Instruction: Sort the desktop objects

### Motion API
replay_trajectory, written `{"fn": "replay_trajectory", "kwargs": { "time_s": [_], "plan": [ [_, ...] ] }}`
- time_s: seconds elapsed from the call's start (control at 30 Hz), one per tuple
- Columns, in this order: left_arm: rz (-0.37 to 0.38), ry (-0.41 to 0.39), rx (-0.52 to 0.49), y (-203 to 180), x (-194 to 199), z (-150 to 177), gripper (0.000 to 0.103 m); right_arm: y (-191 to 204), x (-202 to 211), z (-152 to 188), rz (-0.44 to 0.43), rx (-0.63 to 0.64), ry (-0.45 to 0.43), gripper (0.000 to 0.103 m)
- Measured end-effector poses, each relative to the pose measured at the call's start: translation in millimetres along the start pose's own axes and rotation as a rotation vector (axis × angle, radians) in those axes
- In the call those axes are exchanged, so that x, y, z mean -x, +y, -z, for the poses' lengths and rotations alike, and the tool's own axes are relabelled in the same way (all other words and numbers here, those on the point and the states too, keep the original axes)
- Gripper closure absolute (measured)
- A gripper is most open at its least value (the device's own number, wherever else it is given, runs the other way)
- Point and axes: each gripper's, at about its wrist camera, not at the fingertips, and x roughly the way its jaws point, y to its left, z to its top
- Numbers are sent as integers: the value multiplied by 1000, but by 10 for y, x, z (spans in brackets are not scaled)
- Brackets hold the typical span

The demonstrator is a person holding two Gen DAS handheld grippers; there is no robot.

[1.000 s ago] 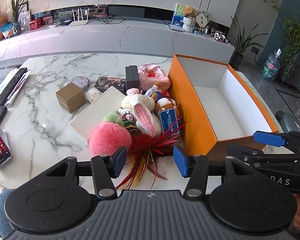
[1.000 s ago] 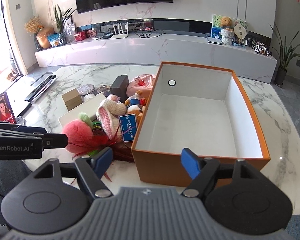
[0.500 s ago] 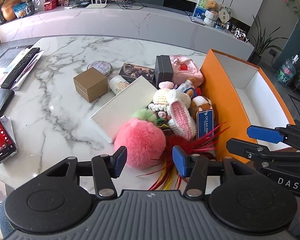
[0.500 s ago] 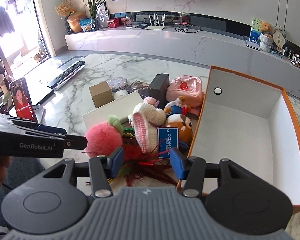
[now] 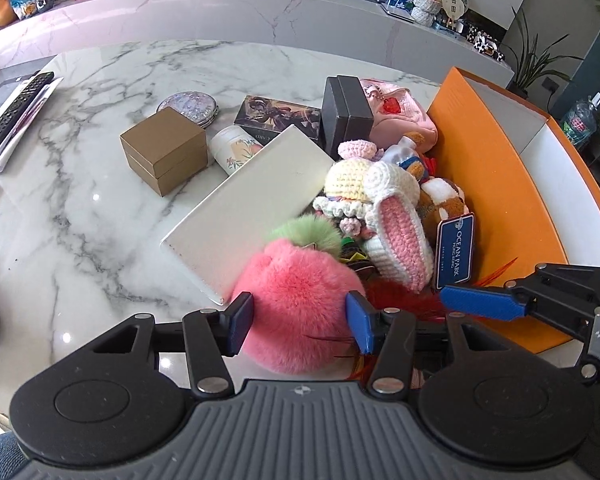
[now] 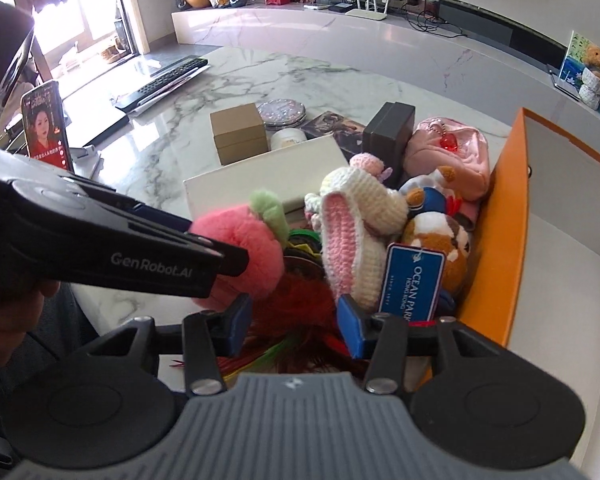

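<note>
In the left wrist view the left gripper (image 5: 298, 328) sits low in the frame with its jaws closing around the pink furry ball (image 5: 296, 312); the ball fills the gap between the blue pads, and both pads look to be touching its fur, though how firmly they press cannot be told. The ball has a green tuft (image 5: 306, 232) on top and lies at the near edge of the marble table (image 5: 100, 208), against a flat white box (image 5: 252, 204). Right of it, in the lower right of the frame, the right gripper (image 5: 480, 306) comes in from the side, one blue finger showing over red feathers (image 5: 404, 300). In the right wrist view the right gripper (image 6: 294, 326) has its jaws closing over the red feathers (image 6: 300, 300), which lie between the pads; whether the pads press on them cannot be told. Just above stands a knitted rabbit (image 6: 356, 216) and a blue tag (image 6: 414, 284) reading OCEAN PARK, hanging from a brown and white plush toy (image 6: 440, 236). The pile leans against the orange box (image 6: 500, 248), whose white inside fills the right side of the frame. Behind the pile are a pink pouch (image 6: 452, 156), a dark box (image 6: 388, 128) standing upright, a tan box (image 6: 240, 132), a round glittery tin (image 6: 282, 114) and a small white jar (image 6: 288, 138). At the upper left lie a remote control (image 6: 164, 80) and a phone (image 6: 46, 128) propped upright with its screen lit. The left gripper (image 6: 228, 258) crosses the left of this frame, its tip against the pink ball (image 6: 244, 252).
</note>
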Motion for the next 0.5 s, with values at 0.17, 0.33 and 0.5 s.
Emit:
{"fn": "replay_trajectory", "kwargs": {
  "time_s": [0.17, 0.33, 0.5],
  "plan": [
    [28, -10, 17, 60, -29, -2, 78, 14, -182, 50, 31, 13, 47, 56],
    [45, -34, 27, 65, 23, -3, 96, 4, -264, 93, 33, 12, 65, 94],
    [44, -58, 37, 49, 127, 28, 100, 5, -140, 80, 31, -3, 14, 103]
  ]
}}
